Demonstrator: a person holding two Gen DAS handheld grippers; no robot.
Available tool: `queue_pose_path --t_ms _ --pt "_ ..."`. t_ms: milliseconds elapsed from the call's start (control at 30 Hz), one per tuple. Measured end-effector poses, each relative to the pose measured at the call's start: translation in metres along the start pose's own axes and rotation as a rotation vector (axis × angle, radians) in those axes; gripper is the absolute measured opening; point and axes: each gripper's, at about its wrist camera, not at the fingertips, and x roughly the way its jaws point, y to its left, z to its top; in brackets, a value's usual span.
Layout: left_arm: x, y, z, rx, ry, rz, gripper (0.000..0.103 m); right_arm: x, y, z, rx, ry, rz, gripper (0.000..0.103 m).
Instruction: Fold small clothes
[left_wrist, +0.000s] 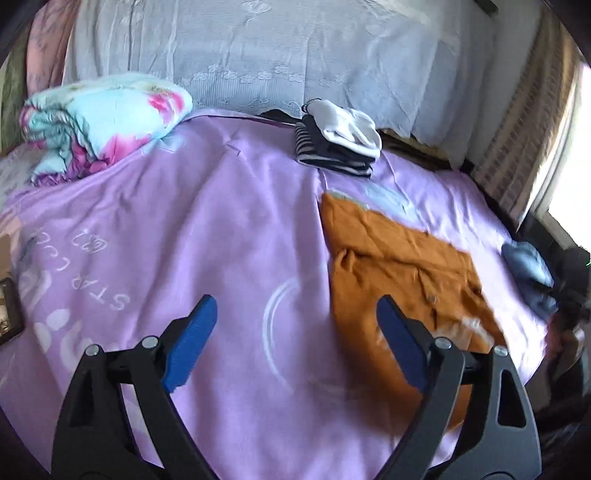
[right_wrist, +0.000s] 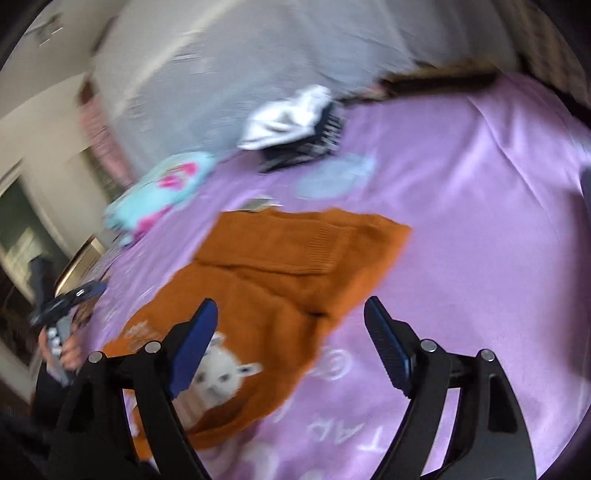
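The orange sweater (right_wrist: 295, 266) is spread flat on the purple bed cover (right_wrist: 480, 221), partly folded. Both the left gripper (left_wrist: 295, 339) and right gripper (right_wrist: 291, 343) are held wide open, empty. The sweater is nearer the right one.

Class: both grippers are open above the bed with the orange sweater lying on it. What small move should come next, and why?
Probably lower the right gripper onto the orange sweater and pinch an edge: both it and the left gripper are open and empty, and the sweater looks only partly folded.
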Motion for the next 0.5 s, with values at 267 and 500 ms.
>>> queue_pose_path --t_ms 267,500 --pt "0.117 -0.057 0.055 0.079 0.146 -0.078 0.092 0.052 -0.06 0.019 0.374 0.034 0.166 0.082" --pt "0.233 -0.069 0.084 0.029 0.321 -0.099 0.092 0.087 -0.058 0.04 0.311 0.023 0.122 0.071"
